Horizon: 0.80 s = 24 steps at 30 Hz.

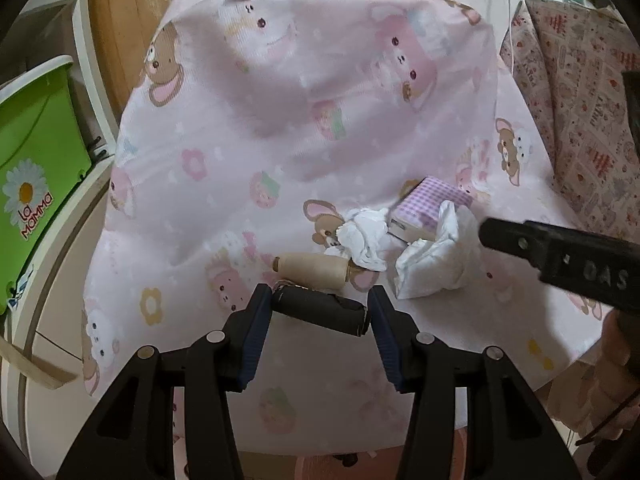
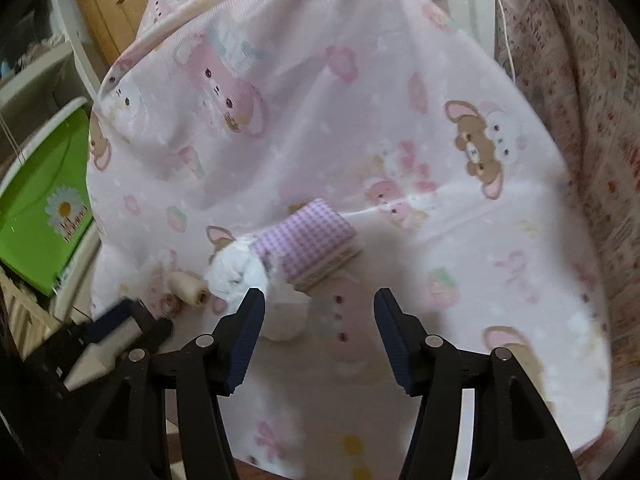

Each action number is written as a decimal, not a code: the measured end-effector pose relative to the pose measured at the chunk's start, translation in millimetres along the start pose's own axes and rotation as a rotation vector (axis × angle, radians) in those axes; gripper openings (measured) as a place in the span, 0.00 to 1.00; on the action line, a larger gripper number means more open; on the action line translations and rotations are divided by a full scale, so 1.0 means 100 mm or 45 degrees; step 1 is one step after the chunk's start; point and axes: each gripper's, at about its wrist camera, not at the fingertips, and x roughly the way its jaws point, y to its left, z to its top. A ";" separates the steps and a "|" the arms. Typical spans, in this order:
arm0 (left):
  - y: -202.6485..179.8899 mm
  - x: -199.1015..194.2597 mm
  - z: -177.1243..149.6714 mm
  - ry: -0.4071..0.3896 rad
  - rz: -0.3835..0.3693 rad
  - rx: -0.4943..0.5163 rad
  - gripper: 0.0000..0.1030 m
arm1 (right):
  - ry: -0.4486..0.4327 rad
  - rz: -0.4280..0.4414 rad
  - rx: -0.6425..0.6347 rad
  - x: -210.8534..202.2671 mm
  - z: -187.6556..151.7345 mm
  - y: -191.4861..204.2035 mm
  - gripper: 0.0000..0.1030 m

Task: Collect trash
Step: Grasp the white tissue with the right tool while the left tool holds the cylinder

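Clamped across the left claw point(image 1: 318, 314) sits a dark cardboard tube point(image 1: 320, 310), apparently trash; the right claw point(image 2: 320, 312), open and empty, nears crumpled tissue point(image 2: 236, 270) on the bed point(image 2: 460, 240).

A pale pink bedsheet point(image 1: 280, 128) carries brown bears, white and pink bunnies, flowers and strawberries. Between the left tool's point(image 1: 318, 312) dark blue pads point(image 1: 256, 332) sits a black roll point(image 1: 320, 310); just beyond lie a beige spool point(image 1: 310, 268), white crumpled tissues point(image 1: 366, 240) and a lilac gingham box point(image 1: 434, 206). Far left is a lime green bin point(image 1: 36, 152) with a white daisy.
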 end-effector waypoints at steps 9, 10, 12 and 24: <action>0.13 -0.06 -0.06 0.013 0.004 -0.040 0.47 | 0.003 -0.038 -0.110 0.21 -0.05 0.28 0.63; 0.13 -0.05 -0.06 0.020 -0.002 -0.045 0.47 | 0.013 -0.041 -0.111 0.25 -0.05 0.29 0.62; 0.12 -0.04 -0.07 0.031 -0.010 -0.032 0.47 | 0.039 -0.031 -0.107 0.31 -0.07 0.30 0.50; 0.12 -0.15 -0.11 0.017 -0.022 -0.029 0.47 | -0.017 -0.025 -0.191 0.18 -0.16 0.38 0.09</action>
